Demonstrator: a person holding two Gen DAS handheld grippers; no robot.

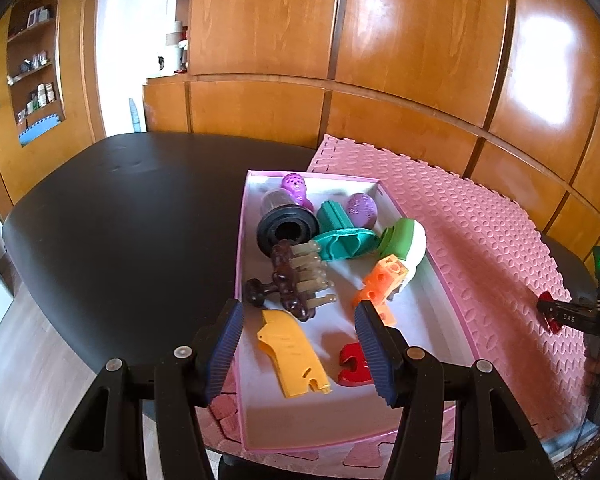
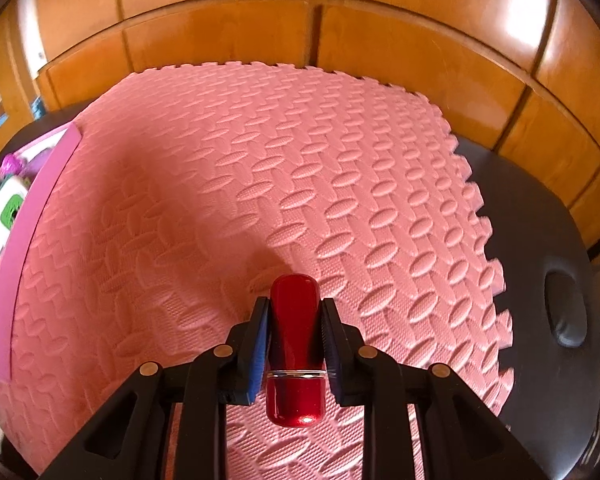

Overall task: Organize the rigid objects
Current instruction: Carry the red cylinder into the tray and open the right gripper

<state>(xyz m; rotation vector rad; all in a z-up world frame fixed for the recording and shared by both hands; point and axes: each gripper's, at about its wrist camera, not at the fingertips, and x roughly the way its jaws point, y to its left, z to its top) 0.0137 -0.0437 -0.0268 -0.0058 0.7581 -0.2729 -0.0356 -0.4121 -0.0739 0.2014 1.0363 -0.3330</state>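
Black gripper (image 1: 298,340) — blue ribbed pads (image 1: 225,350)

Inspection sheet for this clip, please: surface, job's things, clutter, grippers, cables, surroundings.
Surface: black table under a pink foam mat.
Job's things: pink box holding toys, among them a yellow piece and an orange block; red capsule.
Clutter: nothing seen.
Grippers: left gripper open above the box; right gripper shut on the capsule.
Cables: nothing seen.
Surroundings: wooden cabinets, open shelves.
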